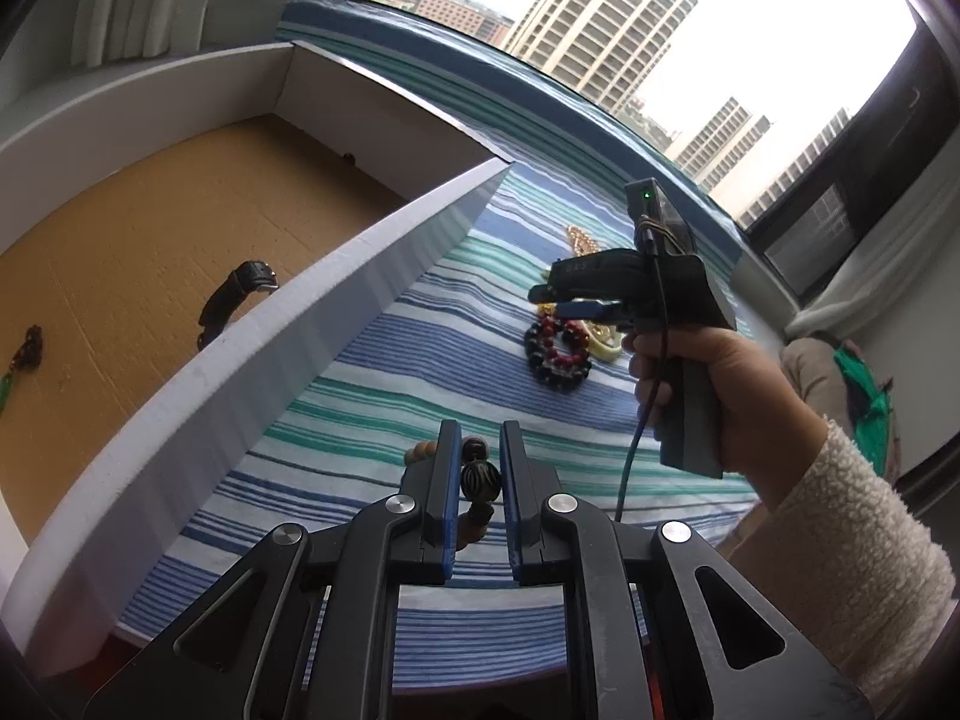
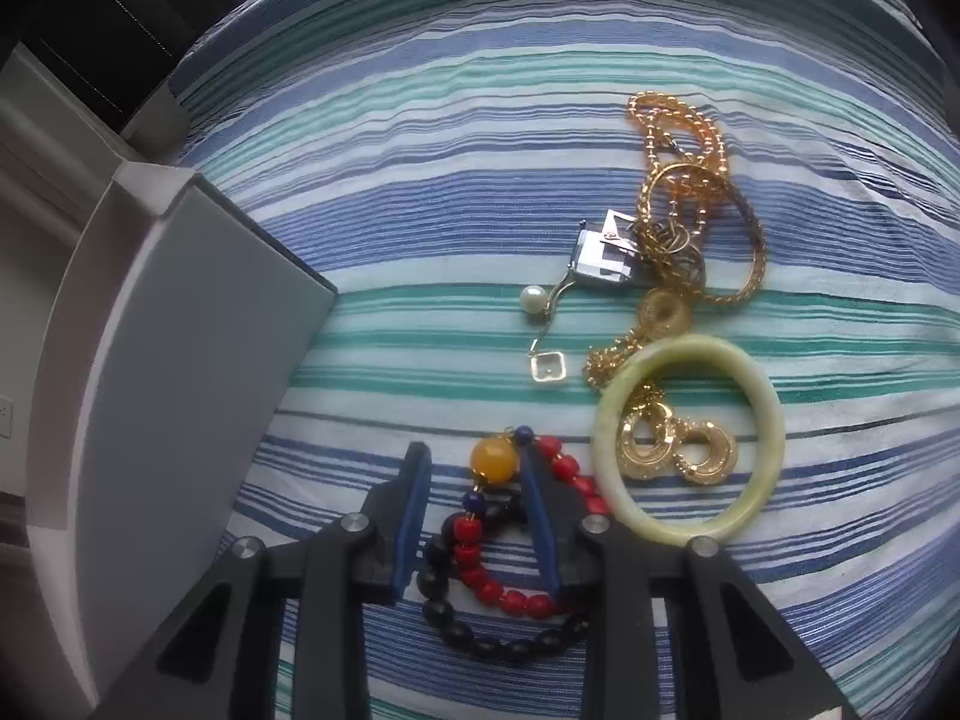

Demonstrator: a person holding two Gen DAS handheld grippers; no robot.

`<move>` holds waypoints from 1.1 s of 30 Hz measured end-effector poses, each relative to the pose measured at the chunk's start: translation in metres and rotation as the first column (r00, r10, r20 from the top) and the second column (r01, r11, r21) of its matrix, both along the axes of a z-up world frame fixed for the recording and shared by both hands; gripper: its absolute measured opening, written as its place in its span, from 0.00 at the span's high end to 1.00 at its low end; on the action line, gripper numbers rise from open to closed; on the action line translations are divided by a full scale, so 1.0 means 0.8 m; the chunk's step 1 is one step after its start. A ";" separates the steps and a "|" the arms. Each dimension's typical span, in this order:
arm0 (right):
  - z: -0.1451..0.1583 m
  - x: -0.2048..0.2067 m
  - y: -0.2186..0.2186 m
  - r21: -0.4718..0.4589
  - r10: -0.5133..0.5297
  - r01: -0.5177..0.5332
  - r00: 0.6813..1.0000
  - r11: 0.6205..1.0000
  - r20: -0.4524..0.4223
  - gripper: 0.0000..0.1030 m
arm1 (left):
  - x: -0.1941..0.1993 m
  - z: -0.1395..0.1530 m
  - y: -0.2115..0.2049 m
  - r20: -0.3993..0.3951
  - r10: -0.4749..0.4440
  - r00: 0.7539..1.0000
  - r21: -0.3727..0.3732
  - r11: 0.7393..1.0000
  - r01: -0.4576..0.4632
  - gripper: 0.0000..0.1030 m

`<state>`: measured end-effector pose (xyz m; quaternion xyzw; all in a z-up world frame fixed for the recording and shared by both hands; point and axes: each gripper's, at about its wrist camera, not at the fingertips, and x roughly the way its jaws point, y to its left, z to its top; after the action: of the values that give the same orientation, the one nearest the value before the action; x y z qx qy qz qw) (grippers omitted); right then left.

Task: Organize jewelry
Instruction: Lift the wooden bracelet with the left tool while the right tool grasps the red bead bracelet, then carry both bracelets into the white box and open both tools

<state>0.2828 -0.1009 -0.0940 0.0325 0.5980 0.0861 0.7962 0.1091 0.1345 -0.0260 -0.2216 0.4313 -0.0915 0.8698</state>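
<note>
Window and background: tall buildings (image 1: 606, 18) are seen through a window behind the work surface, in the left wrist view only.
Surface: a cloth striped in blue, teal and white (image 2: 480, 138) is spread under everything.
Box: a white-walled box (image 1: 336, 276) with a brown cardboard floor is set at the cloth's left edge; only its outer wall is shown in the right wrist view.
Box contents: a black watch (image 1: 231, 300) is laid beside the near wall, and a small dark beaded piece with a green tassel (image 1: 24, 360) is seen at the far left. Both are shown by the left wrist view alone.
Right hand: a hand (image 1: 714, 384) in a fleecy cream sleeve is wrapped round the right gripper's handle.
Right gripper (image 2: 477, 516): it is lowered over the loose pile, with the red and black bead bracelets (image 2: 492, 588) between its blue pads; whether the pads press on the beads cannot be told.
Left gripper (image 1: 480, 480): it is clenched on a string of wooden beads with a dark striped bead (image 1: 480, 477), held above the cloth.
Loose pile: a pale green bangle (image 2: 774, 414) is laid round gold ring earrings (image 2: 678, 447); gold chains (image 2: 684, 192), a square crystal pendant (image 2: 603, 255) and a pearl (image 2: 533, 300) are seen in detail only in the right wrist view.
</note>
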 end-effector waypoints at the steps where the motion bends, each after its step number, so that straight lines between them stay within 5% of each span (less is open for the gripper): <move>1: -0.004 0.000 0.003 -0.009 0.001 -0.001 1.000 1.000 -0.008 0.70 | 0.000 -0.002 -0.001 -0.003 -0.002 1.000 -0.002 1.000 0.002 0.90; 7: -0.003 -0.013 0.015 -0.086 0.032 -0.026 0.997 0.996 0.071 0.83 | -0.009 -0.010 0.002 -0.009 0.001 1.000 -0.017 1.000 -0.001 0.90; 14: 0.061 -0.084 -0.021 0.058 0.075 -0.090 0.972 0.994 0.224 0.83 | -0.016 -0.007 0.001 -0.013 0.003 1.000 -0.024 1.000 -0.003 0.90; 26: 0.191 -0.151 -0.020 0.138 0.193 -0.264 0.900 0.954 0.392 0.83 | -0.031 0.074 0.000 0.106 0.004 0.994 -0.063 0.998 0.003 0.90; 33: 0.253 -0.170 0.013 0.182 0.261 -0.378 0.848 0.908 0.460 0.83 | -0.048 0.128 0.058 0.153 0.084 0.985 -0.093 0.993 -0.070 0.90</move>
<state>0.1471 -0.0907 0.1081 0.0185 0.3895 0.3030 0.8696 0.0706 0.1812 0.0764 -0.2678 0.3481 -0.0935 0.8935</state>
